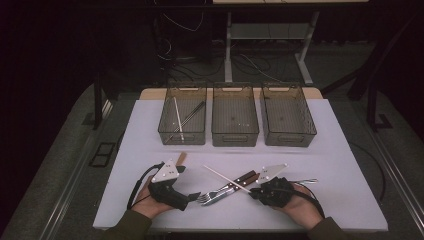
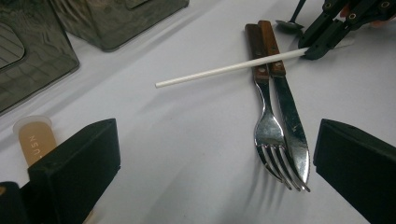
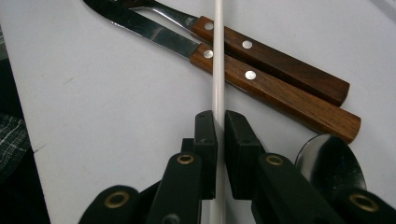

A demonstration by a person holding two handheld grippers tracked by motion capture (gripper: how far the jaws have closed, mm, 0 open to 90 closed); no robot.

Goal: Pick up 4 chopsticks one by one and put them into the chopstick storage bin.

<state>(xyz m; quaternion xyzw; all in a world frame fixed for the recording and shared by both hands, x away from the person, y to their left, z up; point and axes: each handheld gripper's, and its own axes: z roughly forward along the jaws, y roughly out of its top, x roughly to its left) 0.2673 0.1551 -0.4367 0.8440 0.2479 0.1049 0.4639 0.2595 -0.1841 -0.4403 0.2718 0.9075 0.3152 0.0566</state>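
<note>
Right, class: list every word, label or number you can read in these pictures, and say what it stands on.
"USN": printed on the pale wooden handle end beside the left hand-held gripper; any further letters are hidden.
Bins, knife, fork, white chopstick: no text.

Landmark: fork (image 1: 216, 193), lying on table (image 1: 330, 150) near its front edge. Knife (image 1: 235, 184) touching alongside fork. Chopstick (image 1: 226, 178) lies across both handles. Spoon (image 1: 305, 181) right of fork. Three bins behind fork: left bin (image 1: 182, 117) holds chopsticks; middle bin (image 1: 235, 116), right bin (image 1: 288, 115) beside it.
</note>
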